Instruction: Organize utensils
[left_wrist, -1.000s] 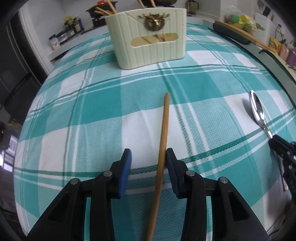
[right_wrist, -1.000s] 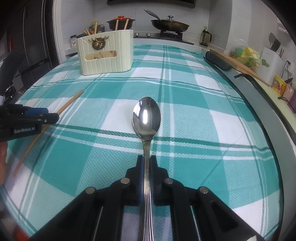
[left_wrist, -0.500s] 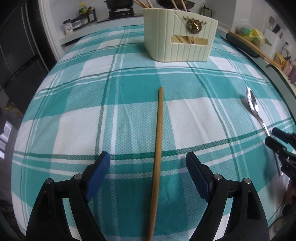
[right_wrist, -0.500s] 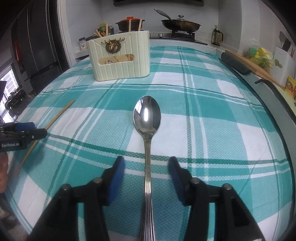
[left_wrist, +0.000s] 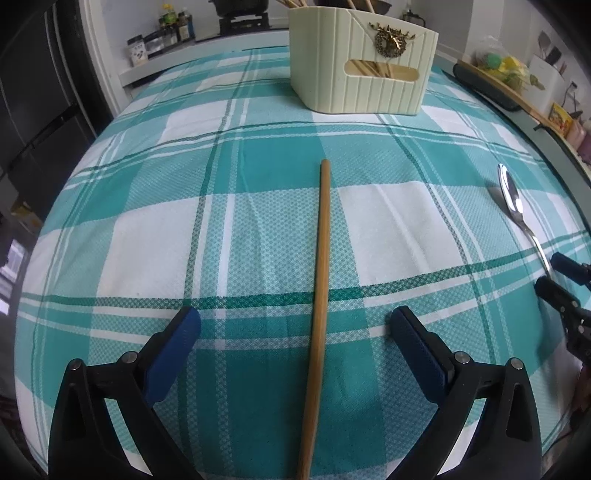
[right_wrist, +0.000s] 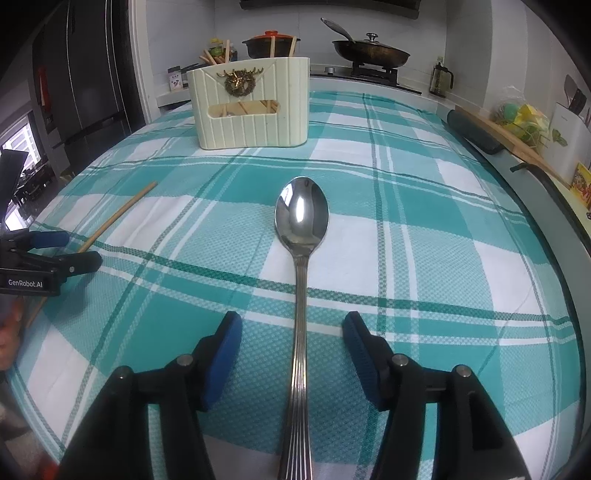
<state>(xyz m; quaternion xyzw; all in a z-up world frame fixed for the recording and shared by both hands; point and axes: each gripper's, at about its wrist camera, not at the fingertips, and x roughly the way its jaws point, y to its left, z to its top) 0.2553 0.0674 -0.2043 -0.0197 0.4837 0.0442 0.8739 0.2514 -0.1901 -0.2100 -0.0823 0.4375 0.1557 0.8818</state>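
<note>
A wooden chopstick (left_wrist: 320, 280) lies flat on the teal plaid cloth, running between the wide-open fingers of my left gripper (left_wrist: 293, 325); nothing touches it. A steel spoon (right_wrist: 301, 258) lies flat on the cloth, bowl away from me, its handle between the open fingers of my right gripper (right_wrist: 291, 328). The cream ribbed utensil holder (left_wrist: 360, 62) stands at the far side and holds several chopsticks; it also shows in the right wrist view (right_wrist: 251, 107). The spoon (left_wrist: 511, 195) and the right gripper (left_wrist: 565, 280) show at the right of the left wrist view.
The table edge curves along the right, with a dark roll (right_wrist: 474, 131) and a wooden board beyond it. A stove with a pan (right_wrist: 371, 51) and a pot stands behind the holder. Spice jars (left_wrist: 162, 37) stand at the far left.
Both grippers have opened: the left has let go of the chopstick, the right of the spoon. Both utensils now lie on the cloth and both grippers have pulled back a little.
</note>
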